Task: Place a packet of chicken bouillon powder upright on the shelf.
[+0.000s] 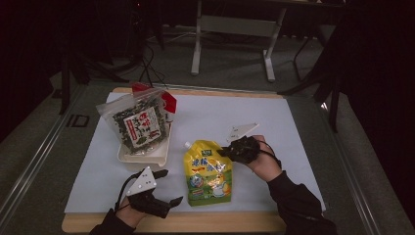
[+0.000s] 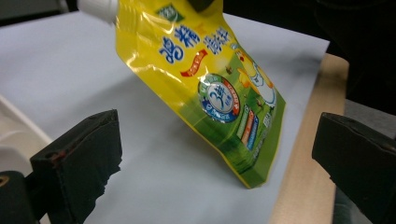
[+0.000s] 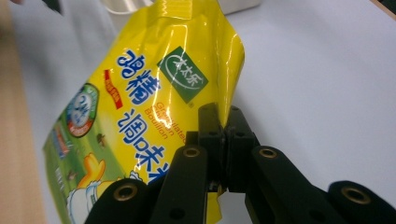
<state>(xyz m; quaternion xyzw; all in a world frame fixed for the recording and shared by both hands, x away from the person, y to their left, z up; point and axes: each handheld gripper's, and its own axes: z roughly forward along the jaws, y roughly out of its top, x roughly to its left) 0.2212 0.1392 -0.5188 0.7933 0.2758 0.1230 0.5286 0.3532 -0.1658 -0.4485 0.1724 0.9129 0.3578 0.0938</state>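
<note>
We have the yellow pouch [image 1: 208, 172] pinched at its upper right edge by the right gripper [image 1: 226, 152], whose jaws are clamped tight on the foil, as the right gripper view [image 3: 223, 130] makes plain. The pouch sits near the front middle of the white sheet [image 1: 274, 122], its long axis running from the white cap [image 1: 187, 145] at 11 o'clock down to its green base at 6 o'clock; in the left gripper view [image 2: 205, 84] the cap end is tilted up off the sheet while the base appears to rest on it, though we cannot be sure of contact.

Our left gripper [image 1: 166, 188] waits at 8 o'clock from the pouch, jaws spread wide and holding nothing, aimed at the pouch's lower half. It is the free hand and lies just beside the base.

At 11 o'clock stands the white tray [image 1: 147, 157] with the seaweed bag [image 1: 139, 122] on it, near the cap. A careless swing leftward could brush it.
</note>
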